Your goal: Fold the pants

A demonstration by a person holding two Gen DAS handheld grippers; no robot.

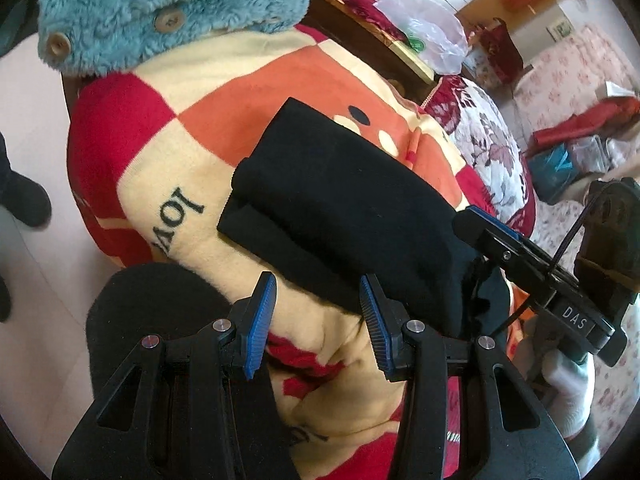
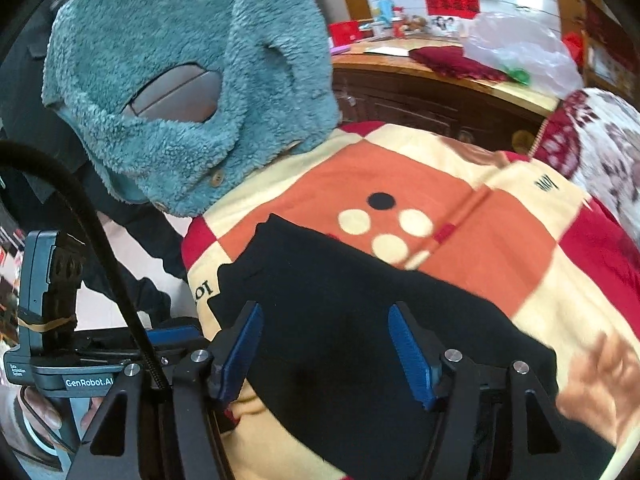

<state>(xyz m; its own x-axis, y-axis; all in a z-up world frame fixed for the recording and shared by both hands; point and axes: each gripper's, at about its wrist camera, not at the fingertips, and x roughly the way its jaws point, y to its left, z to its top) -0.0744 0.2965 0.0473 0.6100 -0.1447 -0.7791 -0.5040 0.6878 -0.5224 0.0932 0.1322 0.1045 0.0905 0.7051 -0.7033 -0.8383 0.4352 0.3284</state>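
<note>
The left gripper (image 1: 316, 312) is hovering with its jaws apart and nothing between the pads; only blanket shows in the gap, and the near left edge of the pants (image 1: 340, 216) is lying just beyond its right finger. The right gripper (image 2: 326, 354) is also standing with jaws apart, over the near part of the pants, with black cloth showing between the pads but not pinched, as far as the views tell.

The pants are lying as a compact dark bundle, already doubled over, on the checked blanket (image 1: 168, 148), with the layered edges stepping down at the left end. A teal fleece (image 1: 160, 8) is hanging at the far left, clear of the bundle.

Judging by this, the fold is nearly done and the step in hand is a release and tidy-up, or one last fold. To do it well, each gripper should be coming down on an edge, not the middle, and taking all layers together so the stack does not shear apart. The left end, where the layers are offset, is needing the squaring. Moving both grippers level and together should be keeping the bundle from dragging the soft blanket into creases.
</note>
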